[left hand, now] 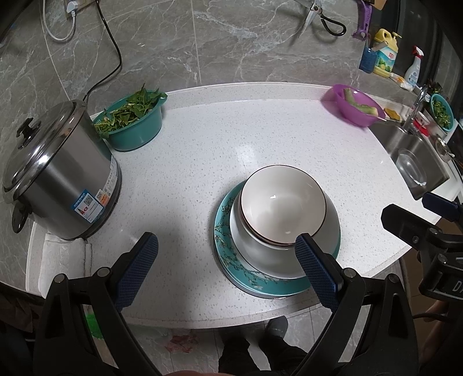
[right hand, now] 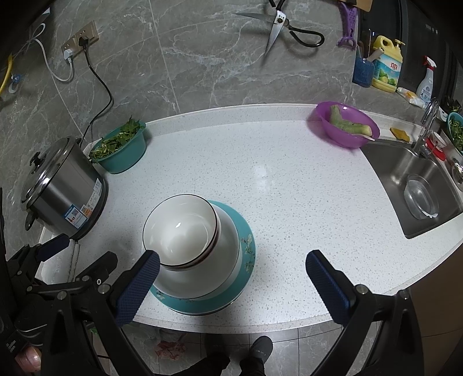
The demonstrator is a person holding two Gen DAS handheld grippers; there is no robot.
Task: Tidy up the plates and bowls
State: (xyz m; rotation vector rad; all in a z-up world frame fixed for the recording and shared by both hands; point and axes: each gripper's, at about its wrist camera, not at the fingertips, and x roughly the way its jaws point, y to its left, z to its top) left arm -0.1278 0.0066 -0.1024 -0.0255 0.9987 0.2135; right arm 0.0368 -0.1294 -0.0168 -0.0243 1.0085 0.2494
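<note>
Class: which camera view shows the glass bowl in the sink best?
Right wrist view: the glass bowl lies fully visible in the open sink. In the left wrist view, the bowl is smaller and squeezed against the frame edge.

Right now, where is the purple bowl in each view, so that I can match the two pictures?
Left wrist view: the purple bowl is at the upper right, on the counter's far edge, left of the sink.
Right wrist view: the purple bowl is at the upper right, at the sink's far left corner.
Shared landmark: the scissors on the wall.
</note>
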